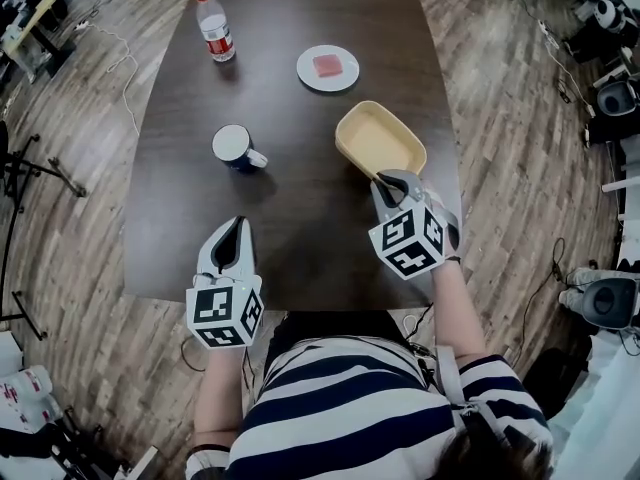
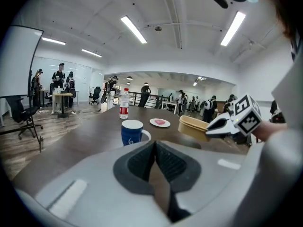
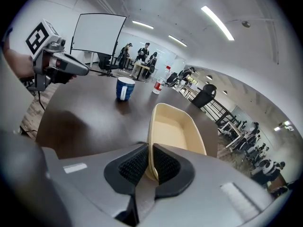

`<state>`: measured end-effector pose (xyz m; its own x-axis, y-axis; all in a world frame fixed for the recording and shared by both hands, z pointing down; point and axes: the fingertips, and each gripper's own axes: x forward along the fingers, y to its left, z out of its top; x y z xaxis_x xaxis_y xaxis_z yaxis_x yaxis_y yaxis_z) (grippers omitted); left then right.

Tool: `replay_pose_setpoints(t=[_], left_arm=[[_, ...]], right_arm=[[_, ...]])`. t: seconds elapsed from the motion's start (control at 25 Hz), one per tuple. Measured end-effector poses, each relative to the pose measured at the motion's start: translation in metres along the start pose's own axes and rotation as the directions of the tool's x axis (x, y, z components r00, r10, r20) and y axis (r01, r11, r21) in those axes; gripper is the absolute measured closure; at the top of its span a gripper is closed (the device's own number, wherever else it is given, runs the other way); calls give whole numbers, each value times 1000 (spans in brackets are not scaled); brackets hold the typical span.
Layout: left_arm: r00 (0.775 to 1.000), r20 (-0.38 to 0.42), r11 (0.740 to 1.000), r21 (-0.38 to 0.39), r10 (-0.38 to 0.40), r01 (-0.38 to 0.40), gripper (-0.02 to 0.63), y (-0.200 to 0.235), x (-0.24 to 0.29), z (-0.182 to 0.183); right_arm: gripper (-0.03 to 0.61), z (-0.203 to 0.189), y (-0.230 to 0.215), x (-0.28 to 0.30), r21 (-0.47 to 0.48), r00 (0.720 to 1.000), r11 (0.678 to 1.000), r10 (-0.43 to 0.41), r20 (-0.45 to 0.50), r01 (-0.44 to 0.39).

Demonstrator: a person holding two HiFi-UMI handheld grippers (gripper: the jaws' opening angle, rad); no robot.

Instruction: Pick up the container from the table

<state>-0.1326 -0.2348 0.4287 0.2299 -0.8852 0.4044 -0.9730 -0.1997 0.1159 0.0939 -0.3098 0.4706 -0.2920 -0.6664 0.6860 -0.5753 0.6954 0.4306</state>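
The container [image 1: 378, 140] is a cream oblong tub, lifted off the dark table [image 1: 300, 238] at the right. My right gripper [image 1: 386, 179] is shut on its near rim; in the right gripper view the rim of the container [image 3: 176, 126] sits pinched between the black pads [image 3: 134, 165]. The left gripper view shows the container [image 2: 193, 125] hanging above the tabletop with its shadow below. My left gripper [image 1: 236, 230] hovers over the table's near left edge, jaws together with nothing between them [image 2: 155, 145].
A blue mug [image 1: 236, 148] stands mid-table. A water bottle [image 1: 214, 25] and a white plate with a pink piece [image 1: 327, 67] are at the far end. Wood floor, cables and equipment surround the table.
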Motion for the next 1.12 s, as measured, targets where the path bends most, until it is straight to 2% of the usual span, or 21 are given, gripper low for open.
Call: replay_pose_setpoints(t=[0.72, 1.12], left_arm=[[999, 40, 999, -3, 35, -35, 614, 15, -92, -16], [999, 41, 999, 8, 32, -33, 614, 14, -122, -26]], right_arm=[[551, 10, 80, -75, 3, 999, 999, 33, 43, -33], [552, 2, 111, -100, 30, 998, 999, 42, 40, -43]])
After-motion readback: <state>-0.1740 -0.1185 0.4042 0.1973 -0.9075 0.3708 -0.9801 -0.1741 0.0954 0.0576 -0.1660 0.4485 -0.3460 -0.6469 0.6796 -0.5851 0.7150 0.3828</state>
